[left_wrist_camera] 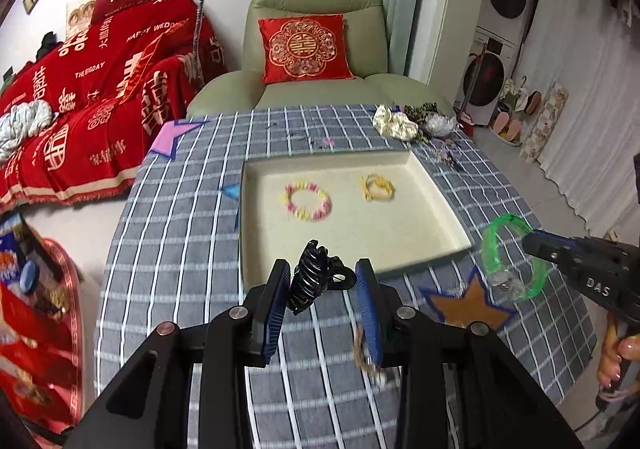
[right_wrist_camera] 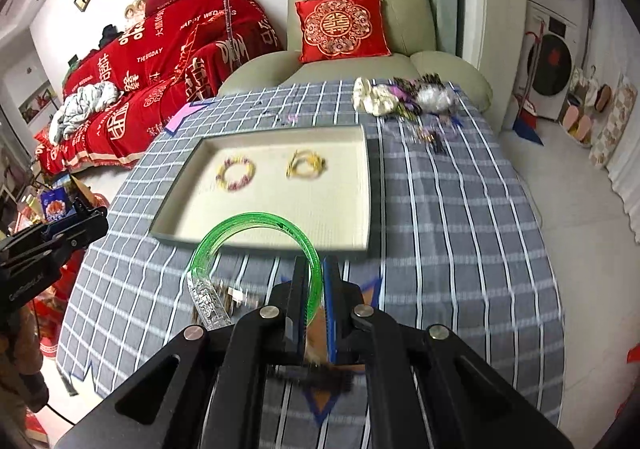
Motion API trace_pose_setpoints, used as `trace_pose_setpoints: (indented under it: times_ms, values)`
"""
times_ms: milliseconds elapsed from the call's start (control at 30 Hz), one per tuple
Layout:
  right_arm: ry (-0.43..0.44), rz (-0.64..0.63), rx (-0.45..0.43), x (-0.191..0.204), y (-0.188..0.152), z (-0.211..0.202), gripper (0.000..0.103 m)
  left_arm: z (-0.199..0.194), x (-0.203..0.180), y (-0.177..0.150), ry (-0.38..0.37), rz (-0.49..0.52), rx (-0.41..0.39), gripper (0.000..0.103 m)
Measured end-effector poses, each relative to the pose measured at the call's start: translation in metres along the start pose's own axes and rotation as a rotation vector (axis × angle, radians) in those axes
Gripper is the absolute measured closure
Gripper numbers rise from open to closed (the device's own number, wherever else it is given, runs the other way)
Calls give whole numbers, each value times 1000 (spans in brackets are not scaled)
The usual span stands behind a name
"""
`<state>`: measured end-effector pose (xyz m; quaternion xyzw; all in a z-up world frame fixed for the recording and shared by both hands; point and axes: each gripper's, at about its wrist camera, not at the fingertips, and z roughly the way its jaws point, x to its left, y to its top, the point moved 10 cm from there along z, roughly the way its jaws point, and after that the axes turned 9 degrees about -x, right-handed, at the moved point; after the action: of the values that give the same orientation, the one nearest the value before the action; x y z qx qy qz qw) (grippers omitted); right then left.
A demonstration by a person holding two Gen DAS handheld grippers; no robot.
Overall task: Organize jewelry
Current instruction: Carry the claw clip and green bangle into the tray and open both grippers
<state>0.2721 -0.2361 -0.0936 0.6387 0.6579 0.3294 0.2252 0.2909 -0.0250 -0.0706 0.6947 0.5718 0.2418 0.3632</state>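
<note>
A cream tray (left_wrist_camera: 452, 217) (right_wrist_camera: 360, 189) lies on the checked tablecloth. It holds a pink-and-yellow bead bracelet (left_wrist_camera: 308, 201) (right_wrist_camera: 235, 173) and a yellow bracelet (left_wrist_camera: 378, 188) (right_wrist_camera: 306, 165). My left gripper (left_wrist_camera: 323, 279) holds a black hair claw clip (left_wrist_camera: 312, 277) between its blue pads, just in front of the tray's near rim. My right gripper (right_wrist_camera: 317, 273) is shut on a green translucent bangle (right_wrist_camera: 256, 225) and holds it above the cloth near the tray's near edge. The bangle also shows in the left wrist view (left_wrist_camera: 512, 257).
A pile of scrunchies and small jewelry (left_wrist_camera: 416, 123) (right_wrist_camera: 404, 99) lies at the table's far right. A brown beaded piece (left_wrist_camera: 366, 357) lies on the cloth under my left gripper. An orange star patch (left_wrist_camera: 468, 301) marks the cloth. A green armchair (left_wrist_camera: 316, 49) stands behind the table.
</note>
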Motion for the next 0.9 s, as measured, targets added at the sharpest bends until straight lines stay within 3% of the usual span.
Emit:
trace_pose_setpoints:
  times_ms: [200,367,667,900]
  values:
    - [-7,-37,9,2,37,46,95,48,4,19,13,18,40,61]
    - [-8,-56,49,6,46,90,95,94,10,14,20,14,104,61]
    - [-4,-44,163,1,22,154,95,155,13,-18,-3,-12,257,61]
    - [-32,-32,228,-9,9,187,95,185,14,-29,6,-5,323,61]
